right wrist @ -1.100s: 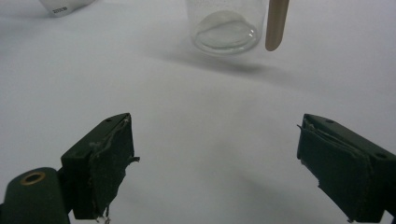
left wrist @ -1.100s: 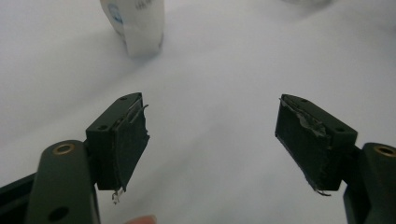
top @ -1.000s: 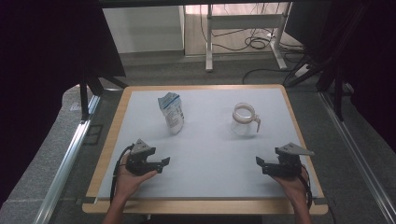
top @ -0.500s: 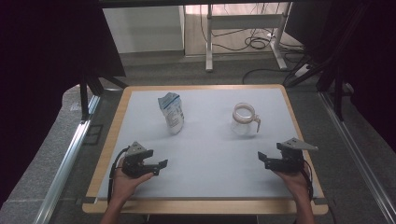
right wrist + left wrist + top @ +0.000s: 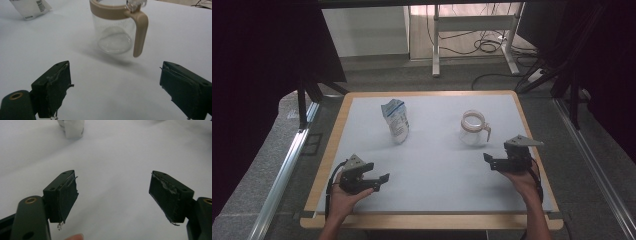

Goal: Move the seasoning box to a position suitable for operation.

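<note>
- Clear glass with a tan rim and tan handle: the jug [image 5: 474,129] stands upright on the right half of the white table [image 5: 437,165], ahead of the right gripper [image 5: 492,161] and a little toward the table's middle from it.
- Seen in the right gripper view, the jug [image 5: 117,30] sits just ahead of the jaws, slightly left of the midline between them, with bare table in between; its handle [image 5: 139,32] hangs down the side that faces the camera's right (the side a grasp would most likely want).
- Both of that gripper's jaws stand wide apart with nothing between them.
- Across the table, the left gripper [image 5: 379,181] rests low near the front edge on the left, jaws likewise spread wide and empty; a fingertip [image 5: 75,236] peeks in at the bottom of its own view.
- Standing on the far left half is a white-and-blue pouch [image 5: 396,120], leaning a little, well ahead of the left gripper and slightly to its right; only its lower end shows at the top of the left gripper view [image 5: 71,127].
- By my reading, the right hand is clearly the nearer one to the jug, and the left to the pouch; each gripper would have to travel forward, away from the person, to reach its thing.
- Neither gripper touches anything yet.
</note>
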{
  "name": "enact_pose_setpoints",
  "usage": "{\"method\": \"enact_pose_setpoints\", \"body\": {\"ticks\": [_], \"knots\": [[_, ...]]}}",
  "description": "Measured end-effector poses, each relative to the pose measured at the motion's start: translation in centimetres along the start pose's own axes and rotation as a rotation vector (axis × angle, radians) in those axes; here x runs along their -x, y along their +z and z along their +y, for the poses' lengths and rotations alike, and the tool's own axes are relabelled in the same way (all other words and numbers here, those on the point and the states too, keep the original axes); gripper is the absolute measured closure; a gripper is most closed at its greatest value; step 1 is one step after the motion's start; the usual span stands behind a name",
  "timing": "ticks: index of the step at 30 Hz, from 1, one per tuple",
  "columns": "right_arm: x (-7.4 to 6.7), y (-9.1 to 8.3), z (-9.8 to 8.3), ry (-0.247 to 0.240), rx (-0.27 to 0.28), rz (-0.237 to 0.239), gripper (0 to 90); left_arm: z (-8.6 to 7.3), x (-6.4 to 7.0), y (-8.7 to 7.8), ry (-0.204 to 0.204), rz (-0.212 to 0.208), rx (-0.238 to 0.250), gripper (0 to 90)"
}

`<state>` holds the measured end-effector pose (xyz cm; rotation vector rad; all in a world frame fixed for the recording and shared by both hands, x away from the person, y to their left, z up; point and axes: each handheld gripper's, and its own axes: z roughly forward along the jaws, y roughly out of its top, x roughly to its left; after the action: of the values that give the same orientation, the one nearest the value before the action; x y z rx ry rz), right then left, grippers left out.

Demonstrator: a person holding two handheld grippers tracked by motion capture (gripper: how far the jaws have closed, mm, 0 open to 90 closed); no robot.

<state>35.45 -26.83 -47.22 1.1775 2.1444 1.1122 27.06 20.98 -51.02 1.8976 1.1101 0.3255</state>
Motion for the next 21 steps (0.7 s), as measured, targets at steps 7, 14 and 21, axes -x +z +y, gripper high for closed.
{"method": "enact_pose_setpoints", "body": {"ticks": [7,14,21], "knots": [[-0.2,0.4,2.6,-0.017,-0.001,0.017,9.0,0.8,0.9,0.3,0.022,-0.017,0.011,21.1],[0.8,2.0,4.4,-0.003,-0.029,0.029,6.6,0.8,1.6,0.3,0.034,-0.022,0.008,21.0],[1.1,3.3,6.7,-0.023,-0.026,0.031,4.4,0.9,0.6,0.5,0.012,-0.027,0.002,20.9]]}}
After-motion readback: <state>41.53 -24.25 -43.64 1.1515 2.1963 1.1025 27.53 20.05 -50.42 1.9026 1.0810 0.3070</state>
